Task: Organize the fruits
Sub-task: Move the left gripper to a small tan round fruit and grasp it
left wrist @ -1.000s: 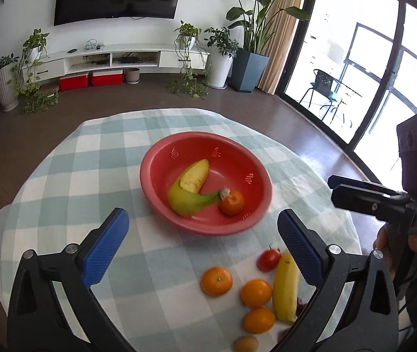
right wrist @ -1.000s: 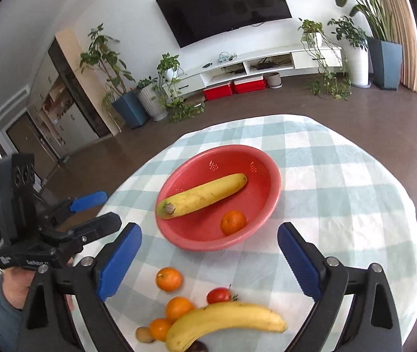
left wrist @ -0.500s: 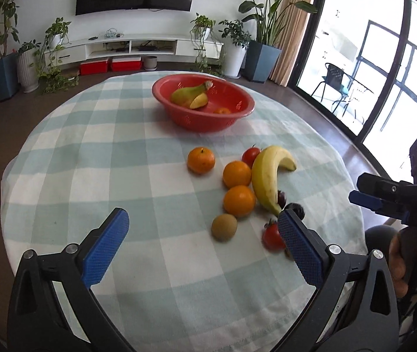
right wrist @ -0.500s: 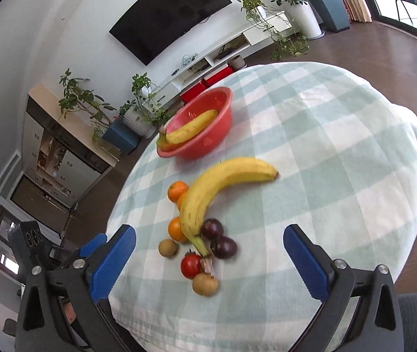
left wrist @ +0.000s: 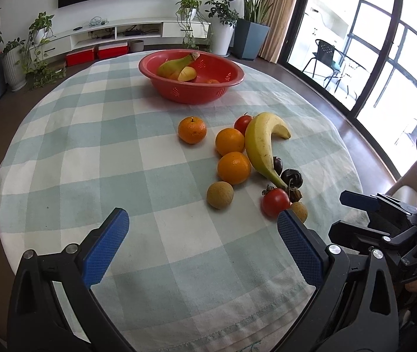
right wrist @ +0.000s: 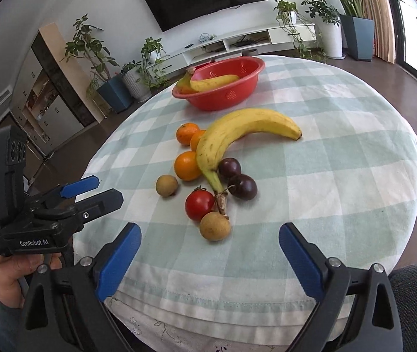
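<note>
A red bowl at the far side of the checked tablecloth holds a banana and an orange. Nearer lie a loose banana, three oranges, two tomatoes, two dark plums and two brown round fruits. My left gripper stands open over the cloth, short of the pile. My right gripper has wide jaws that are closing with nothing pressed. A brown fruit and a tomato lie just ahead of its tips.
The cloth's near edge hangs below both grippers. A grey seat is at lower right. Beyond the table are a low TV cabinet, potted plants and glass doors on the right.
Both grippers have drawn back and sunk from above the red bowl to the table's near edge. The bowl now sits far off and the loose fruit lies close ahead.
</note>
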`<state>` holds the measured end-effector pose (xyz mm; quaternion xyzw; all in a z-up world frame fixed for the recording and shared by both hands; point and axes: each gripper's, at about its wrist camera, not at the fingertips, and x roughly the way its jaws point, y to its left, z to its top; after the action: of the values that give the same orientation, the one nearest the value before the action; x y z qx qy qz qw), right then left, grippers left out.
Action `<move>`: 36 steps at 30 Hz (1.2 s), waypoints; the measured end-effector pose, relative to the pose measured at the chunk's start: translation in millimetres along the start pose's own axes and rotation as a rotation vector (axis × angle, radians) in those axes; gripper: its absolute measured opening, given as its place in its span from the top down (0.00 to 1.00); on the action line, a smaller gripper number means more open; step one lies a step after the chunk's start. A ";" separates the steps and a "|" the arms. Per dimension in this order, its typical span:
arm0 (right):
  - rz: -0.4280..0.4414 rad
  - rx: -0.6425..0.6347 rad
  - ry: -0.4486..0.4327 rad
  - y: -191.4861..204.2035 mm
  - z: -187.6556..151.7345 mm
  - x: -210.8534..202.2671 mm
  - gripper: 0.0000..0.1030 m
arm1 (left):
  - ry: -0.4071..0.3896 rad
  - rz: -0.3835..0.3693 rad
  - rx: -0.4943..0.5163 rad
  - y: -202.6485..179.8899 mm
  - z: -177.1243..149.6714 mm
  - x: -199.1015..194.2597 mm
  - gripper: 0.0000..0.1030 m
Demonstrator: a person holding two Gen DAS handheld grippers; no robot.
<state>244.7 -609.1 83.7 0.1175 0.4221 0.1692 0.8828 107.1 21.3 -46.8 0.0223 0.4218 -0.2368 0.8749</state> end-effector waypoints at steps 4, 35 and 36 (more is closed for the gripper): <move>-0.007 0.003 -0.003 -2.5 -0.7 0.8 0.09 | 0.014 0.001 0.056 -3.8 4.3 3.3 0.01; -0.024 -0.040 0.051 -4.6 -2.0 15.2 0.29 | 0.269 -0.097 0.438 -28.0 31.4 91.2 0.70; -0.025 -0.041 0.052 -4.8 -1.8 15.8 0.29 | 0.270 -0.098 0.435 -27.5 31.1 92.3 0.70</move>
<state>253.5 -607.1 69.7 0.0897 0.4426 0.1698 0.8759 166.9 -47.0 -91.5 0.2209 0.4743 -0.3592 0.7728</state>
